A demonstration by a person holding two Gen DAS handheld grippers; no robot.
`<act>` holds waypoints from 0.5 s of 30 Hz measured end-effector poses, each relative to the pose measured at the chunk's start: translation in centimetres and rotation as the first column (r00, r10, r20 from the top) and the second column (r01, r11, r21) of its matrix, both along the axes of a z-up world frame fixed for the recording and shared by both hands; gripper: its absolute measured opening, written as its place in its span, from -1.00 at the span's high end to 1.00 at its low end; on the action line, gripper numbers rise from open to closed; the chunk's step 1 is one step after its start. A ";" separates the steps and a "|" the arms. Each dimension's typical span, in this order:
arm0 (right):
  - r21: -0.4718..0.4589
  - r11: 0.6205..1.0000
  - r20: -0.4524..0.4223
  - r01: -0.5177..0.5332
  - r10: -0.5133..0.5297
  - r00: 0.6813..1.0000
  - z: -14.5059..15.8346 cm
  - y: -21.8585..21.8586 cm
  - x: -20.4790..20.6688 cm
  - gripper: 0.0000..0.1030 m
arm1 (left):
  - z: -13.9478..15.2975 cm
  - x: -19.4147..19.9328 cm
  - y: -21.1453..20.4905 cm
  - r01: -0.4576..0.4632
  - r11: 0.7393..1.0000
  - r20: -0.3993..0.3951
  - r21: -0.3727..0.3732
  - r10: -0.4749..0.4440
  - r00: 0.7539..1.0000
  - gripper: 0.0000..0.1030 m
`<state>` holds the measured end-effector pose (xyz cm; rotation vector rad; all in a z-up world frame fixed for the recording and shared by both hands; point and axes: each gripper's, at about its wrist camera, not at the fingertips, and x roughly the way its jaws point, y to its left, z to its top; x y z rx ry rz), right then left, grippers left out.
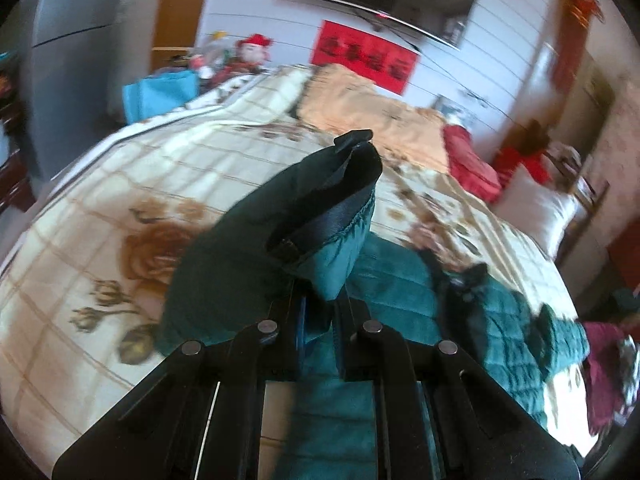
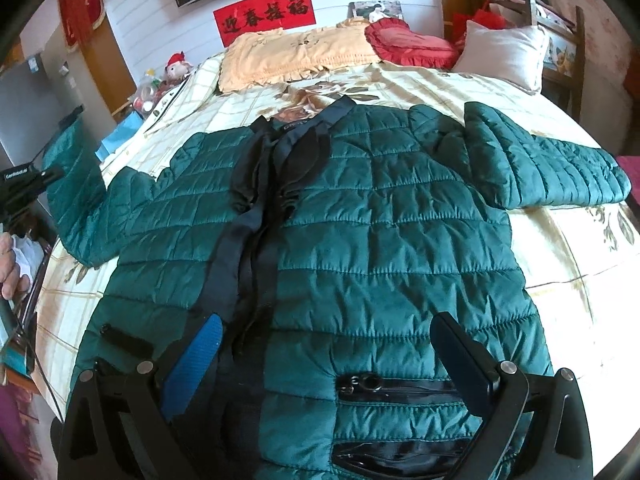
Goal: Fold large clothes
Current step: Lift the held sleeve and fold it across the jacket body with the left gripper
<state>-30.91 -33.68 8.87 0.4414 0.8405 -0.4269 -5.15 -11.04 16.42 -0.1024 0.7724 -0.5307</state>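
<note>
A dark green quilted jacket (image 2: 380, 216) lies front up on the bed, its black-trimmed opening down the middle, its right sleeve (image 2: 548, 160) spread out on the cover. My right gripper (image 2: 326, 344) is open above the jacket's lower part, empty. My left gripper (image 1: 320, 320) is shut on the left sleeve's cuff (image 1: 320, 216) and holds it lifted above the bed; the cuff's black lining faces the camera. The lifted sleeve (image 2: 76, 184) and left gripper (image 2: 28, 184) show at the left edge of the right wrist view.
The bed (image 2: 560, 272) has a cream floral cover. An orange pillow (image 2: 296, 52), a red cushion (image 2: 408, 44) and a white pillow (image 2: 504, 52) lie at the head. A bedside table with toys (image 2: 160, 84) and a blue bag (image 1: 160, 92) stand to the left.
</note>
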 end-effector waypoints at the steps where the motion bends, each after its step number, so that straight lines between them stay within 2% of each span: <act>1: 0.001 1.000 0.002 0.000 0.000 1.000 0.0 -0.1 -0.1 -1.00 | -0.1 -0.5 -1.0 0.018 1.000 0.000 0.006 -0.018 1.000 0.81; 8: 0.008 1.000 0.011 0.006 -0.006 1.000 -0.1 -0.9 -1.0 -1.00 | -0.8 -2.7 -6.7 0.112 0.994 -0.035 0.011 -0.111 0.993 0.81; 15: 0.042 0.998 0.020 0.043 -0.044 0.999 -0.6 -2.5 -2.1 -1.00 | -1.0 -5.5 -12.2 0.217 0.976 -0.049 0.013 -0.217 0.975 0.81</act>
